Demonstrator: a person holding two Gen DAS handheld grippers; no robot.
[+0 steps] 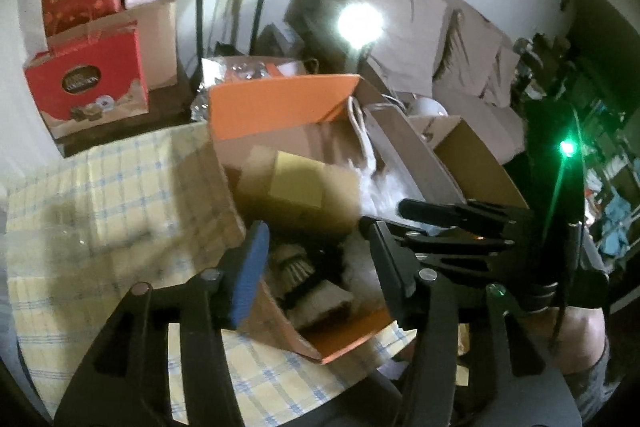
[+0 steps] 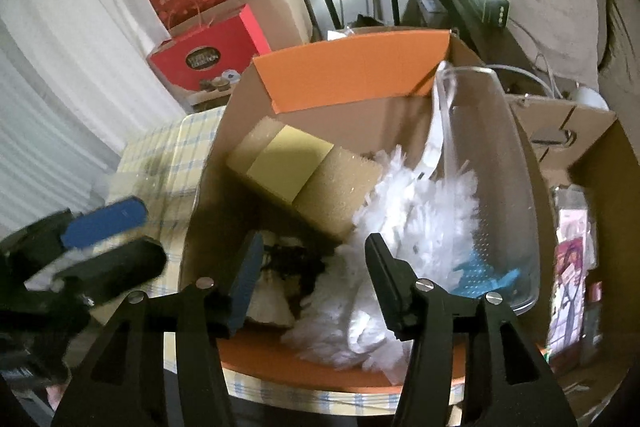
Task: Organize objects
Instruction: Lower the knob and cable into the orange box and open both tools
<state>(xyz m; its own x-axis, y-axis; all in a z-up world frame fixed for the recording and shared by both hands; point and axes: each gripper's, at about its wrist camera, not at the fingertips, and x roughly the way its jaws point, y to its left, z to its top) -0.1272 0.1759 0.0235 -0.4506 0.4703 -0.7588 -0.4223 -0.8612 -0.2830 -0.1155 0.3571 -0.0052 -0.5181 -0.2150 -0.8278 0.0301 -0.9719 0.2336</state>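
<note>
The box (image 2: 400, 115) already holds a sponge (image 2: 304, 175), duster (image 2: 404, 223) and brush (image 1: 296, 267). Both the left gripper (image 1: 316, 255) and the right gripper (image 2: 314, 267) hang over it, fingers apart and empty. Little seems left to pack.

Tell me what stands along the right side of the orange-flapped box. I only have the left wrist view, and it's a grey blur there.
Observer: A clear plastic tray stands on end against that wall.
Operator: Is anything inside it?
Observer: A blue perforated piece sits at its lower end. I cannot tell what it is.
Operator: Is the right tool carrying anything?
Observer: No. The right tool is open above the white fluffy duster, with nothing between its fingers.
</note>
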